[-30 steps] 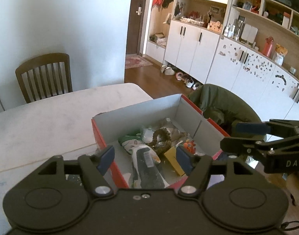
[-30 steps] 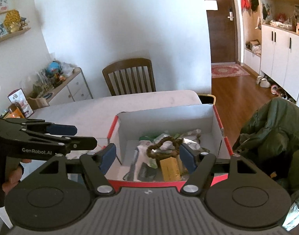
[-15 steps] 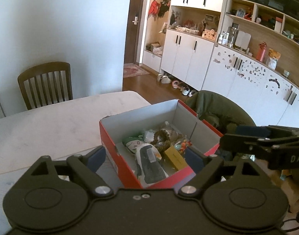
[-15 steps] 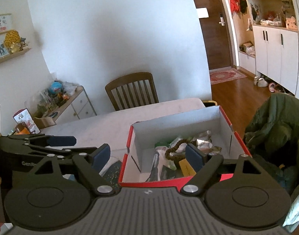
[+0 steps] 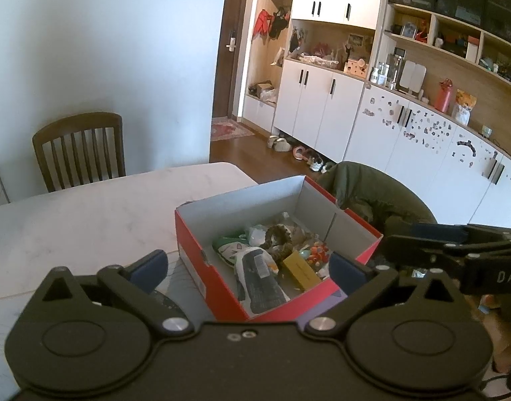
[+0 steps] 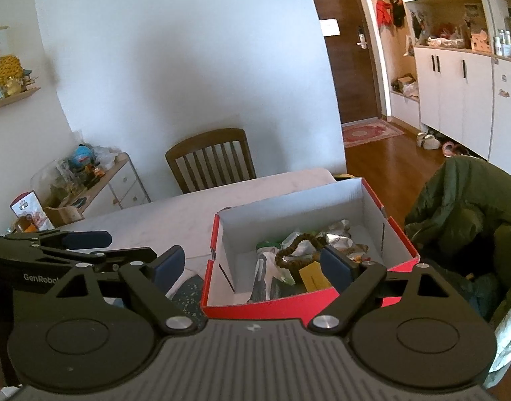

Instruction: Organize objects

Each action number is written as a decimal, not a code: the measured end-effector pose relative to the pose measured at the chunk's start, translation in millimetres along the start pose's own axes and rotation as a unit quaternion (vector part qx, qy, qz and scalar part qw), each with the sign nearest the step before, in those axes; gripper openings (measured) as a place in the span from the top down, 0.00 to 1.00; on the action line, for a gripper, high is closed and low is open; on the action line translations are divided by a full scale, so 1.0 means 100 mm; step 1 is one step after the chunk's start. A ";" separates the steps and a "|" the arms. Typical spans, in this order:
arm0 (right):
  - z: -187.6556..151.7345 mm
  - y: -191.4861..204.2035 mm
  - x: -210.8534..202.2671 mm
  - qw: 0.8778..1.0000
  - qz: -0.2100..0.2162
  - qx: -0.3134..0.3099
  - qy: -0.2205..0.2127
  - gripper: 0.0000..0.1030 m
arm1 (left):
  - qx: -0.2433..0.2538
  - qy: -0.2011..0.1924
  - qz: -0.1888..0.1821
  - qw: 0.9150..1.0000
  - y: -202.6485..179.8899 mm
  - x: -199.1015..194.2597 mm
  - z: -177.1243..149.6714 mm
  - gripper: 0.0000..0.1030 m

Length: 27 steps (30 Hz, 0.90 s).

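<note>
**Both grippers empty above the box**

The left gripper (image 5: 247, 265) has its fingers spread wide, grasping nothing; the right gripper (image 6: 252, 265) is likewise released and empty. Both hang over the near edge of the red box (image 5: 218, 287), which sits on the white table (image 5: 88, 210) and holds a yellow packet (image 5: 300, 270), a bead loop (image 6: 295, 250) and wrappers.

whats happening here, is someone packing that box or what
A person holds a two-finger gripper in each hand over a red box on a pale table. The left gripper and the right gripper are both open and empty, held above the near side of the box. The box already holds a jumble: a brown hair tie, a yellow packet, a dark pouch and some wrappers. Nothing is being gripped at this moment.
</note>
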State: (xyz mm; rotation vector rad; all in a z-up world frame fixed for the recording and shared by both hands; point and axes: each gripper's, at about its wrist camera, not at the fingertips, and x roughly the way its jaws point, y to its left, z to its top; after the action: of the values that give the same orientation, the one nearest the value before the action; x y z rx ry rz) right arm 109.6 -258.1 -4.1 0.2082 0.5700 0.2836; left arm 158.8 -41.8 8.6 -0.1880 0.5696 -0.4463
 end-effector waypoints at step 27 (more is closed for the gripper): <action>-0.15 0.02 -0.11 0.999 -0.037 0.010 0.002 0.14 | 0.008 -0.002 -0.023 1.000 -0.06 -0.03 -0.18 0.01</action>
State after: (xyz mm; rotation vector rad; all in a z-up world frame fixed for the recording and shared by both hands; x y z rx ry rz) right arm 92.2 -258.1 -10.2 0.2058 0.5842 0.2072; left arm 144.3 -47.0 -3.5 -0.1880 0.5579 -0.4944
